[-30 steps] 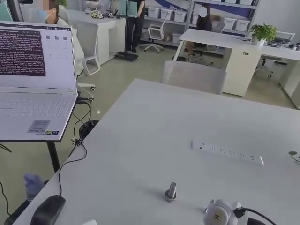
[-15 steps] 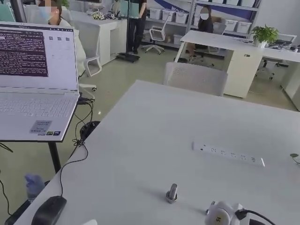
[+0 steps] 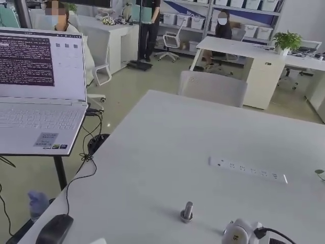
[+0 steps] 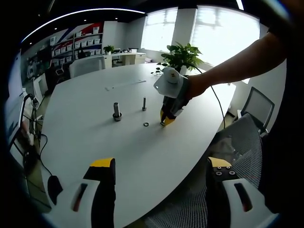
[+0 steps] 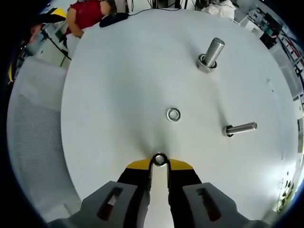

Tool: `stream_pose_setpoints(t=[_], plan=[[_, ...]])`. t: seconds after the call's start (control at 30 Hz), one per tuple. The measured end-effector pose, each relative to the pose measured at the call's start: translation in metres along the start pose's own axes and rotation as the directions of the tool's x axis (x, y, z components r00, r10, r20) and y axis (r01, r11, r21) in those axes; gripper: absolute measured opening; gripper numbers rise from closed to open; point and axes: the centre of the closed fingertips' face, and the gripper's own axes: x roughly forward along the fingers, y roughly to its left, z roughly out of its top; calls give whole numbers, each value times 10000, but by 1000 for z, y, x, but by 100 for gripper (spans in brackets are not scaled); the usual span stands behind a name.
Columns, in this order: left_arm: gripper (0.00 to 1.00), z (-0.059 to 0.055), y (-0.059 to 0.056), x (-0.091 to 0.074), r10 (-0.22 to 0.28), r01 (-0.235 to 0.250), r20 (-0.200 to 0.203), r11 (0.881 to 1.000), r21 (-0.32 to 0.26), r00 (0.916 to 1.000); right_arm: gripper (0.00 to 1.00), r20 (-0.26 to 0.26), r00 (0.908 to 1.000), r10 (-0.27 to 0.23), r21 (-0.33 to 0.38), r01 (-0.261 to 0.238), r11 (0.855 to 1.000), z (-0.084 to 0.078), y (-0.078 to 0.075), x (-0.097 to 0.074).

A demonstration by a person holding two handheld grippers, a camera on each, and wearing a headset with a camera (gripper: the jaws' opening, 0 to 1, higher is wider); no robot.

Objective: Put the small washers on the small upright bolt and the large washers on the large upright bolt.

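The left gripper (image 4: 160, 164) is holding its jaws apart facing the table (image 4: 95, 137) while the right gripper (image 4: 165, 122) is pointing down beside 1 washer (image 4: 146, 124).

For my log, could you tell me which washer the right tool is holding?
The washer pinched between the tips of the right tool; the other washer lies loose on the table.

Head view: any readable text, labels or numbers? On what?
Nothing reads clearly.
Laptop screen: rows of pale text on a dark window, too small to read.
Sticker on the laptop: print too small to read.
Power strip: no legible marking.
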Motion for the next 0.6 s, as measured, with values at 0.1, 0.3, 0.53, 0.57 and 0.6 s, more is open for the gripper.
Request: stream_pose_setpoints(t=[0.1, 0.3, 0.53, 0.57, 0.6], plan=[[77, -1, 0, -1, 1, -1, -15, 10000, -21, 10000, 13, 41, 10000, 59, 70, -59, 10000, 1, 1, -1], [77, -5, -1, -2, 15, -16, -66, 10000, -71, 10000, 13, 143, 9997, 179, 266, -183, 9995, 0, 0, 0], [76, -5, -4, 0, -19, 18, -92, 10000, -94, 10000, 13, 39, 9999, 160, 245, -161, 9996, -3, -2, -1], [76, -4, -4, 0, -28, 27, -84, 9999, -108, 10000, 13, 38, 9999, 164, 247, -165, 9996, -3, -2, -1], [76, -4, -4, 1, -33, 32, -91, 9999, -113, 10000, 13, 34, 9998, 180, 276, -181, 9995, -4, -2, -2]])
